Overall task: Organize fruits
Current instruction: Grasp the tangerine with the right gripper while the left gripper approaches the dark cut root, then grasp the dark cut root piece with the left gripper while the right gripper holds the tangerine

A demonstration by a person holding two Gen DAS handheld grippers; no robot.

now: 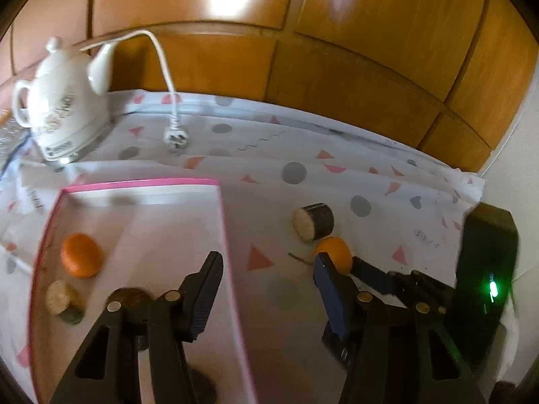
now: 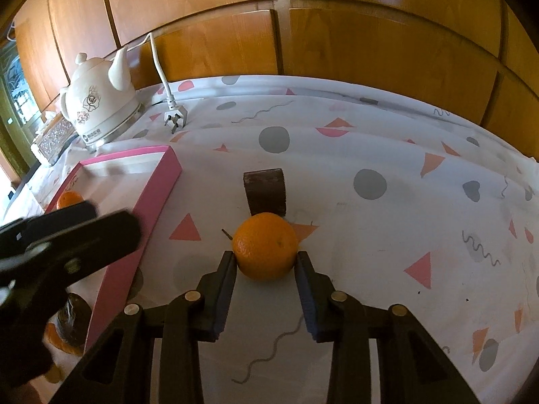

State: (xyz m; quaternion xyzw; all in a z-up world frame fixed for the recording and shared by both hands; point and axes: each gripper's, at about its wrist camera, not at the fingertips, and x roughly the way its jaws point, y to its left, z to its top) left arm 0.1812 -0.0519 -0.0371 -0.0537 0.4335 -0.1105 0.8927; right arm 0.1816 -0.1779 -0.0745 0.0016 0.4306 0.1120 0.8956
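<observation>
In the right wrist view an orange lies on the patterned cloth, and my right gripper has its pads touching it on both sides. A wood log piece lies just behind the orange. The pink-rimmed tray is to the left. In the left wrist view my left gripper is open and empty, over the tray's right rim. The tray holds another orange and a wood piece. The right gripper's orange and the log also show there.
A white electric kettle with its cord and plug stands at the back left. Wooden cabinet doors line the back. The left gripper's black body crosses the left of the right wrist view.
</observation>
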